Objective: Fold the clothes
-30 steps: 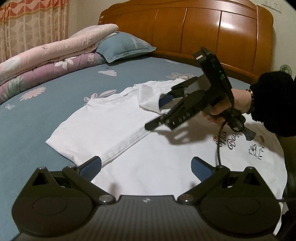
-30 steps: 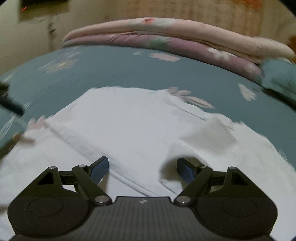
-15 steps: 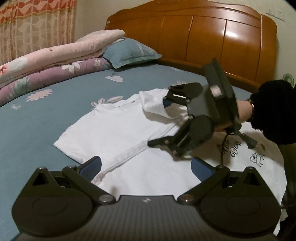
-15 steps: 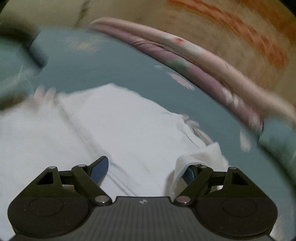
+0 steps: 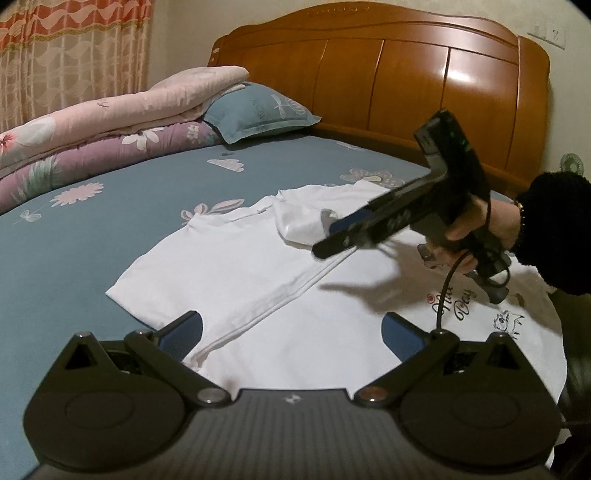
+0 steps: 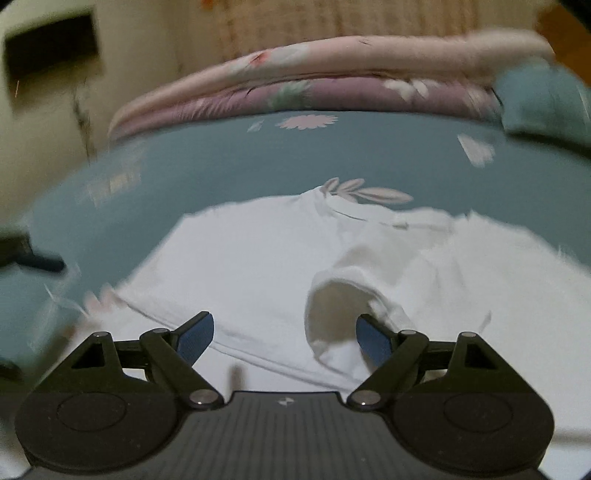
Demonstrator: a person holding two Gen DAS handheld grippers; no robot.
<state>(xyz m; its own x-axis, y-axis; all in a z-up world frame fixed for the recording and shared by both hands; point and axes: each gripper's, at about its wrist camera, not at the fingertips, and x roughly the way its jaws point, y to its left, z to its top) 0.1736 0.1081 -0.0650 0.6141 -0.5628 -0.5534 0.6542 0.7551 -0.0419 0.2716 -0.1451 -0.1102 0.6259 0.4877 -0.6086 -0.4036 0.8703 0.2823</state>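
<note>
White tee (image 5: pixel 236 266) lies flat on the bed (image 5: pixel 74 236) ahead of both tools, one side w/ hem folded over the body, sleeve (image 6: pixel 351 295) doubled by R gripper (image 6: pixel 284 336)'s right finger, rest unfolded; L gripper (image 5: pixel 291 332) and R both wide open, empty; script print reads approx. "Day" (image 5: pixel 461 306).

**A bedroom in a home**

The setting was a domestic bedroom. A wide bed covered by a teal sheet with pale flower prints (image 5: pixel 110 229) filled the view, backed by a glossy curved wooden headboard (image 5: pixel 388 74). A teal pillow (image 5: pixel 258 110) lay beside folded pink and purple floral quilts (image 5: pixel 110 136) stacked along the far edge. An orange-and-cream patterned curtain (image 5: pixel 74 55) hung behind them, and a white wall socket (image 5: pixel 550 33) sat above the headboard.
</note>
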